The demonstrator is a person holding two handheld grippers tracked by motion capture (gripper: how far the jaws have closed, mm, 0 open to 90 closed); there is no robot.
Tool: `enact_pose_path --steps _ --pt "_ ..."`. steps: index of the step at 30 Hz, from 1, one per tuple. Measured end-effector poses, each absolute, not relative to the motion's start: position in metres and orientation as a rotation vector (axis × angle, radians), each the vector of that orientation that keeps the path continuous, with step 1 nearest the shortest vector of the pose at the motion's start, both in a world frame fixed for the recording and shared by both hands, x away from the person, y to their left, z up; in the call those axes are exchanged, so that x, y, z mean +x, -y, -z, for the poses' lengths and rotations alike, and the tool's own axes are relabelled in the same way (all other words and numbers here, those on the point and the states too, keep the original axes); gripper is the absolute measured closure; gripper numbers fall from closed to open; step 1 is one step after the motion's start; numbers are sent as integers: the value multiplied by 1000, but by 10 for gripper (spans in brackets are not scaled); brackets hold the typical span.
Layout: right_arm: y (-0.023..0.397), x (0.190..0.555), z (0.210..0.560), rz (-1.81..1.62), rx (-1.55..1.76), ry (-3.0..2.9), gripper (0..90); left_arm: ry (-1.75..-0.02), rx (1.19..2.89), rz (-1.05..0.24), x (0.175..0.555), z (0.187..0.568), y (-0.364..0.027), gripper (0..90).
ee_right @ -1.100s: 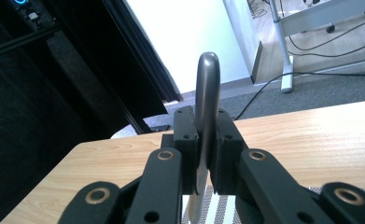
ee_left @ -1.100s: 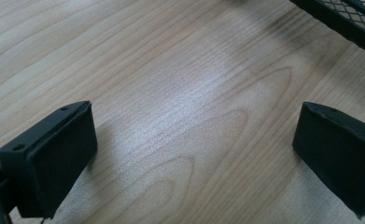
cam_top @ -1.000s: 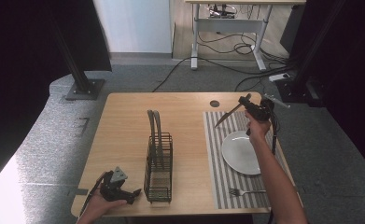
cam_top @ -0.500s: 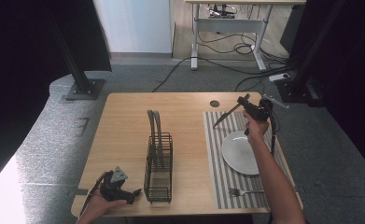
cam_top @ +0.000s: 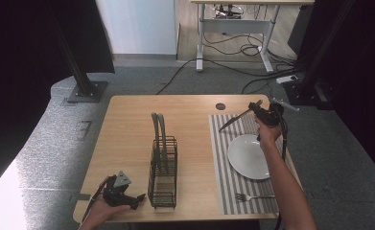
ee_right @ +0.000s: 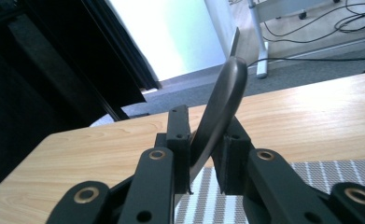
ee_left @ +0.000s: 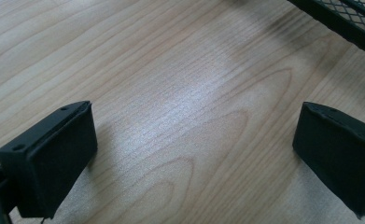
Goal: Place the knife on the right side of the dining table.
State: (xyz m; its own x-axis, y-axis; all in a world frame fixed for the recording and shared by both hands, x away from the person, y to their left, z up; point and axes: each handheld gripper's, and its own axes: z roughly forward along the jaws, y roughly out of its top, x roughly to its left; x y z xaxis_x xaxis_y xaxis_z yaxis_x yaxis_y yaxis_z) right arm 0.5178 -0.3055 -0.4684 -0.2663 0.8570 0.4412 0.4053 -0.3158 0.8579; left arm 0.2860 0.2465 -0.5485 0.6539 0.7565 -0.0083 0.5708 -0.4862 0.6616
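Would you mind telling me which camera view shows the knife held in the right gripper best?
The high view: the whole knife shows there, sticking out leftward from the right gripper above the striped mat. The right gripper view gives only a close-up of its dark handle between the jaws.

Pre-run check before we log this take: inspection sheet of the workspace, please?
Surface: wooden table, striped placemat on its right half.
Job's things: dark knife held in the air over the placemat's far end; white plate and fork lie on the placemat.
Clutter: black wire rack mid-table; nothing else seen.
Grippers: right claw grips the knife, its jaws have just been opening slightly, pads on the knife. Left claw is open and holds nothing, low at the near edge beside the rack.
Cables: right gripper's cable trails along the forearm; floor cables behind the table.
Surroundings: grey floor, desk at the back, black stand.
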Motion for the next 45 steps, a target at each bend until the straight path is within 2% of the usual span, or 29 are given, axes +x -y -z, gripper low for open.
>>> enact_pose_path --steps 20,45 --pt "334 513 500 -1543 1711 -1528 690 -1029 2229 -378 287 548 -245 0" --pt "344 518 517 -1417 1851 -1574 584 -1029 2230 -378 287 548 -245 0"
